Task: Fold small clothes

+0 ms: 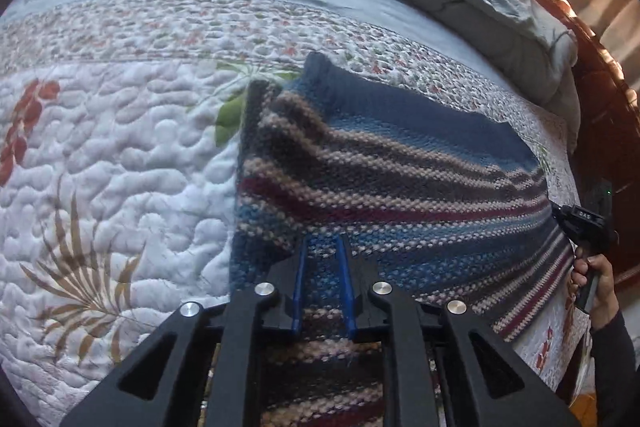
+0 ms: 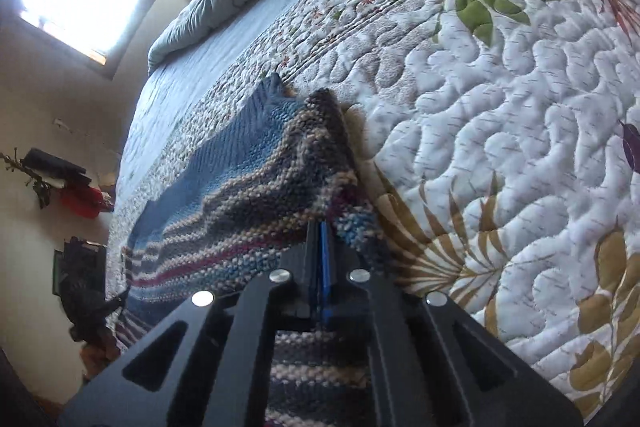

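The likeliest failure was a lopsided fold: the right gripper (image 2: 320,259) had its fingers pressed together on a fold of the striped knit garment (image 2: 248,187), while the left gripper (image 1: 323,279) stood with its fingers slightly spread and the knit lying between them, apparently not clamped, so any lift would probably have drawn one side up alone and skewed the piece. The loose, stretchy weave could also have slipped from a thin pinch. The garment lay on the quilted bedspread (image 1: 120,155), spreading forward and to the right from the left gripper, and forward and to the left from the right gripper.
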Motion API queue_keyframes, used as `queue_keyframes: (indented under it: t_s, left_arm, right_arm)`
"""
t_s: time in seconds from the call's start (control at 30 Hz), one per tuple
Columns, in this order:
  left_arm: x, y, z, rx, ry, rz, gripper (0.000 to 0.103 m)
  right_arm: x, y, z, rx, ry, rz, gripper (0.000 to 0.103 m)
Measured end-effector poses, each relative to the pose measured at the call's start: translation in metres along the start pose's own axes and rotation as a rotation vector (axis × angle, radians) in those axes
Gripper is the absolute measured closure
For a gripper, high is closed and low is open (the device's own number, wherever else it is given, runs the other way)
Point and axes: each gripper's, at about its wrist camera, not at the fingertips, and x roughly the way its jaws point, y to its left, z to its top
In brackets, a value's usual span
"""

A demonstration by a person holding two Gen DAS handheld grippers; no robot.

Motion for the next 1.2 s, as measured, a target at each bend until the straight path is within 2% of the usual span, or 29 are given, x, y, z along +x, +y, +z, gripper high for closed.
queue_keyframes:
  t_s: [0.03, 0.07, 0.1, 0.13, 0.2, 0.27, 0.3, 0.33, 0.4, 0.47, 0.53, 0.57, 0.6, 0.63, 0.67, 0.7, 0.73, 0.77, 0.87, 0.93, 1.07, 1.2]
  left_arm:
    - [-0.004, 0.002, -0.001, -0.028, -0.013, -0.021, 0.09]
    - [-0.015, 0.0, -0.003, -0.035, -0.036, -0.041, 0.087]
    - [-0.027, -0.004, -0.005, -0.026, -0.064, -0.061, 0.082]
    - [-0.045, -0.011, -0.011, -0.007, -0.105, -0.092, 0.074]
    - [-0.072, -0.02, -0.03, 0.017, -0.167, -0.148, 0.067]
    - [-0.077, -0.024, -0.05, 0.029, -0.155, -0.175, 0.066]
    - [-0.071, -0.023, -0.058, 0.028, -0.126, -0.175, 0.066]
    - [-0.063, -0.018, -0.061, 0.02, -0.099, -0.157, 0.066]
    - [-0.043, -0.003, -0.071, -0.031, -0.055, -0.153, 0.07]
    - [-0.025, 0.013, -0.077, -0.077, -0.033, -0.145, 0.089]
    - [-0.027, 0.022, -0.081, -0.114, -0.03, -0.179, 0.091]
    - [-0.032, 0.024, -0.078, -0.133, -0.026, -0.199, 0.087]
    - [-0.039, 0.024, -0.076, -0.14, -0.024, -0.219, 0.08]
    - [-0.053, 0.022, -0.074, -0.133, -0.032, -0.248, 0.054]
    - [-0.066, 0.021, -0.072, -0.126, -0.049, -0.265, 0.03]
    - [-0.08, 0.021, -0.07, -0.115, -0.072, -0.28, 0.021]
    - [-0.094, 0.022, -0.067, -0.106, -0.088, -0.283, 0.017]
    - [-0.105, 0.025, -0.065, -0.103, -0.096, -0.285, 0.017]
    - [-0.126, 0.043, -0.049, -0.143, -0.101, -0.276, 0.016]
    - [-0.127, 0.055, -0.039, -0.178, -0.086, -0.27, 0.016]
    - [-0.115, 0.075, -0.025, -0.24, -0.023, -0.272, 0.016]
    - [-0.092, 0.079, -0.015, -0.252, 0.018, -0.273, 0.016]
  right_arm:
    - [-0.011, 0.001, -0.002, 0.038, -0.01, 0.034, 0.096]
    - [-0.024, 0.007, -0.008, 0.029, -0.028, 0.052, 0.082]
    - [-0.039, 0.018, -0.017, -0.013, -0.047, 0.058, 0.074]
    - [-0.051, 0.025, -0.026, -0.048, -0.057, 0.066, 0.074]
    - [-0.072, 0.034, -0.052, -0.094, -0.074, 0.074, 0.073]
    - [-0.078, 0.023, -0.077, -0.078, -0.069, 0.06, 0.073]
    - [-0.073, 0.012, -0.084, -0.058, -0.055, 0.035, 0.077]
    - [-0.069, -0.002, -0.09, -0.027, -0.051, 0.022, 0.08]
    - [-0.057, -0.025, -0.097, 0.041, -0.048, 0.012, 0.097]
    - [-0.058, -0.033, -0.099, 0.079, -0.066, 0.025, 0.098]
    - [-0.066, -0.026, -0.1, 0.101, -0.069, 0.014, 0.093]
    - [-0.073, -0.016, -0.102, 0.086, -0.075, 0.0, 0.084]
    - [-0.081, -0.003, -0.106, 0.052, -0.085, -0.011, 0.067]
    - [-0.09, 0.018, -0.115, -0.009, -0.094, -0.042, 0.059]
    - [-0.094, 0.038, -0.126, -0.067, -0.092, -0.079, 0.042]
    - [-0.094, 0.066, -0.142, -0.155, -0.074, -0.121, 0.028]
    - [-0.091, 0.087, -0.157, -0.227, -0.057, -0.132, 0.023]
    - [-0.085, 0.113, -0.172, -0.32, -0.038, -0.145, 0.018]
    - [-0.053, 0.188, -0.231, -0.6, -0.011, -0.258, 0.018]
    - [-0.033, 0.222, -0.26, -0.716, -0.005, -0.282, 0.018]
    - [0.009, 0.269, -0.289, -0.863, 0.029, -0.296, 0.018]
    - [0.037, 0.296, -0.304, -0.976, 0.024, -0.327, 0.018]
